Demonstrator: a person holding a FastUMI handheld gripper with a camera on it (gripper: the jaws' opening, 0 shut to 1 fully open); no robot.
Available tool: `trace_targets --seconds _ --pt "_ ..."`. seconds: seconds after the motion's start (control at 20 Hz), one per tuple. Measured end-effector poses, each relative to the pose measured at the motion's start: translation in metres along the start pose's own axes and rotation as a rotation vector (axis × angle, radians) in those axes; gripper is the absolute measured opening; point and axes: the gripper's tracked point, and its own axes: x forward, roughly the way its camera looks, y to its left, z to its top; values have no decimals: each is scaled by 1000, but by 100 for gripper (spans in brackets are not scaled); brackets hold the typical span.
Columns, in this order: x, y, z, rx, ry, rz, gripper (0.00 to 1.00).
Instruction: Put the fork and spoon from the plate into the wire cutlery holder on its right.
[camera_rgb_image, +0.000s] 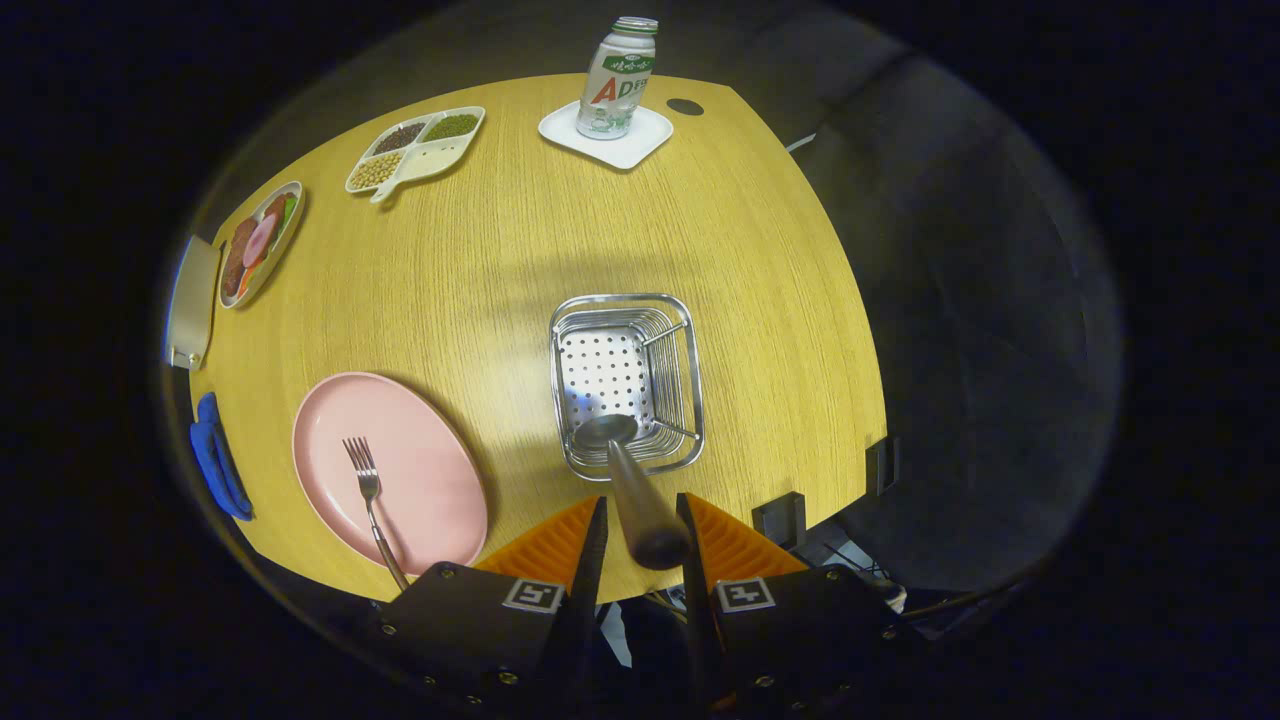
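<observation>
**Spoon over the basket, fork waiting on the plate**

You've got the spoon (632, 478) pinched by its dark handle, and the gripper (640, 525) is closed tight on it, both fingers pressing the handle from either side. The bowl end points down and away from you, hanging right above the near edge of the wire cutlery holder (627, 380). That looks like a sound line-up: bowl first, handle up, so it should drop in and lean against the wire wall rather than bounce off the rim. Whether the bowl is already touching the perforated floor or hanging just above it, you can't tell from here.

Now the fork (368, 495). It lies on the pink plate (420, 440), just left of the holder, tines pointing away from you and the handle running back over the plate's near rim. Handy, that: the overhanging handle looks like the easy place to take it next.

The table (520, 240) is pale wood grain, smooth and well lit, with a soft shadow across the middle. Well beyond the holder, a bottle (618, 78) stands upright on a white square coaster (640, 140). Off to the far left sit a divided tray of beans (415, 150) and a small dish of food (260, 243), both well clear of your work. A blue object (218, 460) rests at the table edge beside the plate. Past the table the booth falls dark.
</observation>
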Motion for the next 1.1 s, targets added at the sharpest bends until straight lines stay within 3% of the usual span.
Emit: trace_targets --seconds 0.1,0.6,1.1 --pt "-4 -1 3 13 -10 1 46" --pt "-25 6 4 27 -66 -17 46" --pt "-45 78 -7 -80 -110 8 45"
